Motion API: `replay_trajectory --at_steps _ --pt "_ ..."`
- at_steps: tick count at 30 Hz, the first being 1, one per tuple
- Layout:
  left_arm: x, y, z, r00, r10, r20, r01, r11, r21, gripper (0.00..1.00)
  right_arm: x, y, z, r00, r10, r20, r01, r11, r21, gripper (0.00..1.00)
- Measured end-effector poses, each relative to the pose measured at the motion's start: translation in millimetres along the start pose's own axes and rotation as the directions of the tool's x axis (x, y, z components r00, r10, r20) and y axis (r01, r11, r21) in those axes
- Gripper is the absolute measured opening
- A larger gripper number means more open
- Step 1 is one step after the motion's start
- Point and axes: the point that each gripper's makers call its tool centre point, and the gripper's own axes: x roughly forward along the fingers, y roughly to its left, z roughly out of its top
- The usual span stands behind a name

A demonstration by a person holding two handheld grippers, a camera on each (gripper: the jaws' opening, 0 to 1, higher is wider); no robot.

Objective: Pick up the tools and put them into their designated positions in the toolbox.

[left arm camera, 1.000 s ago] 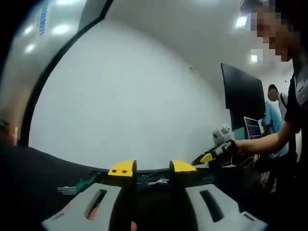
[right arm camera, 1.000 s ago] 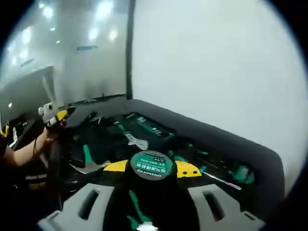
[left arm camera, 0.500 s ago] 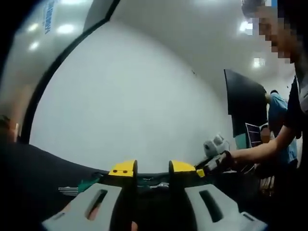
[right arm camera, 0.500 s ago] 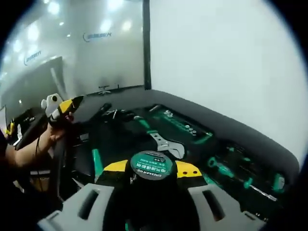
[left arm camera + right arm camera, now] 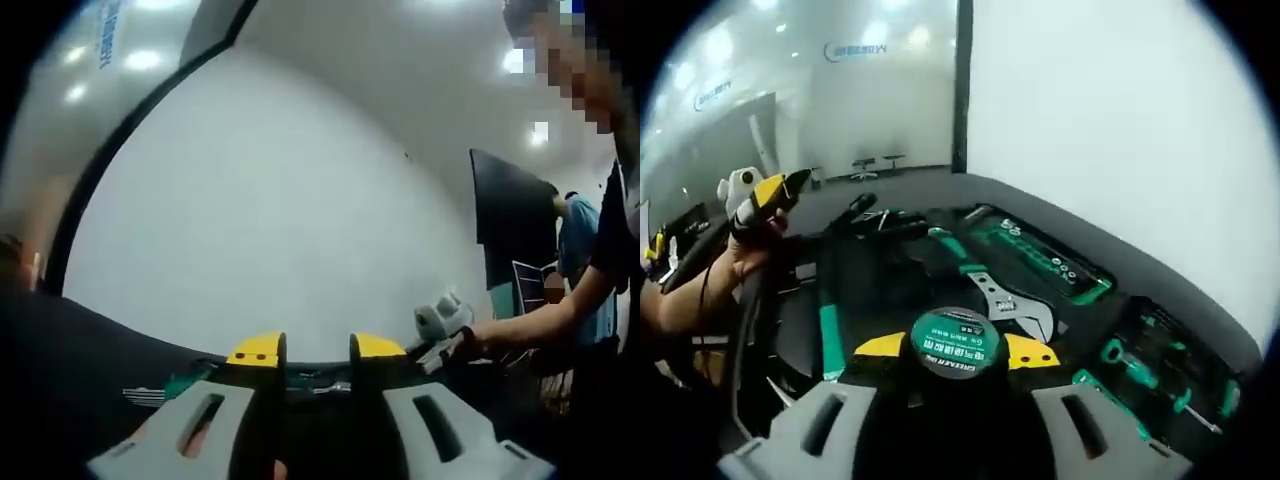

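White wall fills the background behind our dark open toolbox (image 5: 1180,310), where a green-handled adjustable wrench (image 5: 985,280) lies in its tray. Our left gripper (image 5: 313,350) hovers released, yellow tips parted. Our right gripper (image 5: 956,352) grasps a round black canister with a green label (image 5: 956,345) over the toolbox.

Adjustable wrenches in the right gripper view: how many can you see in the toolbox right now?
1. The adjustable wrench lies in the middle of the open toolbox, green handle pointing away, silver head nearest the tape measure. That tape measure and the dark tray may hide others.
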Motion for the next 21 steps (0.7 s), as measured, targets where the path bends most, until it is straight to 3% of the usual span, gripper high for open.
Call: replay_trajectory --at_steps 4,10,14,15,17,18,21 --pt "0 2.2 -0.1 1.0 0.0 0.001 0.0 1.0 0.0 0.28 2 -3 -1.7 0.999 -0.035 -0.007 0.034 0.995 -0.09 0.33" --pt "0 0.7 -0.3 1.0 0.001 -0.002 -0.001 1.0 0.002 0.28 3 4 0.7 1.0 0.012 -0.009 -0.013 0.998 -0.066 0.34" --pt "0 1.5 -0.6 1.0 0.001 -0.002 -0.001 1.0 0.002 0.28 -6 3 25.2 0.995 -0.012 0.103 0.011 1.0 0.017 0.34" --pt "0 2.0 -0.4 1.0 0.001 -0.001 -0.001 1.0 0.002 0.28 -11 0 35.9 0.987 -0.04 0.157 0.031 0.998 0.055 0.25" --pt "0 2.4 0.6 1.0 0.0 0.004 0.0 1.0 0.0 0.28 -13 -4 41.3 0.978 -0.08 0.191 0.064 0.994 0.087 0.05" --pt "0 2.7 0.8 1.0 0.001 0.005 -0.001 1.0 -0.001 0.28 -10 -4 39.4 0.979 -0.092 0.184 0.076 0.993 0.092 0.0" --pt "0 4.0 0.9 1.0 0.002 0.006 -0.002 1.0 -0.003 0.28 4 -3 29.6 0.98 -0.115 0.165 0.101 0.991 0.089 0.0"
